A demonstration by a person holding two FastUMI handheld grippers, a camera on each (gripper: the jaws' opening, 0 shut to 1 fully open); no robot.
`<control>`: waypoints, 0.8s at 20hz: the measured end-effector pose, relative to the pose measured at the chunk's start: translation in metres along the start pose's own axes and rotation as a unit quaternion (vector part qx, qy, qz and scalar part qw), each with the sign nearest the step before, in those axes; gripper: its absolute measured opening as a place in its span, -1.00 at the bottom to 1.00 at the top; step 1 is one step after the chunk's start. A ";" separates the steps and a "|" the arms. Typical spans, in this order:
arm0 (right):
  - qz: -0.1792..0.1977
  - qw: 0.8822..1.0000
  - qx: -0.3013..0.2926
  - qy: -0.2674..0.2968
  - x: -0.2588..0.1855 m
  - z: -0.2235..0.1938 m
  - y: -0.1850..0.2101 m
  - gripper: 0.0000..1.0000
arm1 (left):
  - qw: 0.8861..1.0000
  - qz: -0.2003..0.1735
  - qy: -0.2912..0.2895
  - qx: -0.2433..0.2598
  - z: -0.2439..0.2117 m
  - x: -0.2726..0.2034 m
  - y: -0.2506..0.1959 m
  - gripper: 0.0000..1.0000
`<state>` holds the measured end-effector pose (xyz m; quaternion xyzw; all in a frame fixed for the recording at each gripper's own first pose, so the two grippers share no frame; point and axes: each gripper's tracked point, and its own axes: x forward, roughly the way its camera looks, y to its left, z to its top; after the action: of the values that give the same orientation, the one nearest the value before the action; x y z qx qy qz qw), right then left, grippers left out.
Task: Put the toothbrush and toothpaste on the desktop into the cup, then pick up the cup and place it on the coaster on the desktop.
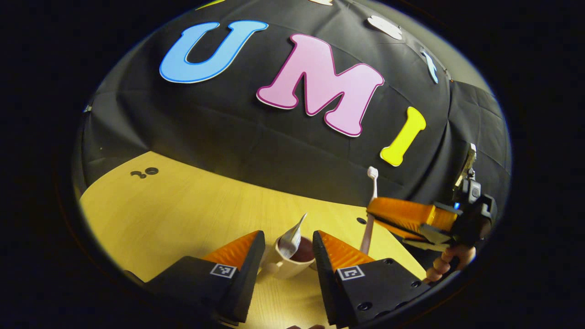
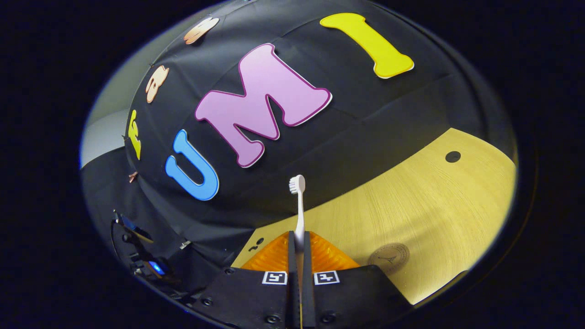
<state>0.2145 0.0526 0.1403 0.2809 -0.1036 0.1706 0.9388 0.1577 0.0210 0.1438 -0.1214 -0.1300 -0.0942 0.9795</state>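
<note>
Wooden desktop (image 1: 192,214) – cup (image 1: 292,262) near front edge, right gripper (image 2: 299,249) clamping toothbrush (image 2: 298,205)

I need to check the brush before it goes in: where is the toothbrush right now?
The right gripper holds the toothbrush upright, head up; in the left gripper view it hangs just right of the cup.

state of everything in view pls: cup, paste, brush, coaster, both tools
cup: upright on the desktop, between the left tool's fingers, not gripped
toothpaste: in the cup, leaning, end sticking out
toothbrush: off the desktop, upright, head up, clamped in the right tool
coaster: flat on the desktop, bare
left tool: open around the cup
right tool: shut on the toothbrush
</note>
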 end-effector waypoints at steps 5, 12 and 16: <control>0.008 1.000 -0.001 -0.014 0.034 -0.012 -0.009 -0.88 | 0.999 0.015 0.027 0.012 -0.027 -0.028 0.014 0.30; 0.002 1.000 -0.023 -0.018 0.071 -0.045 -0.026 -0.87 | 0.998 0.023 0.055 0.013 -0.053 -0.048 0.022 0.30; -0.006 0.998 -0.064 0.000 0.076 -0.070 -0.031 -0.87 | 0.997 0.023 0.069 0.013 -0.063 -0.050 0.023 0.31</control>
<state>0.3034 0.0873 0.0900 0.2207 -0.1129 0.1578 0.9558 0.1295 0.0336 0.0656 -0.1045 -0.0605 -0.0783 0.9896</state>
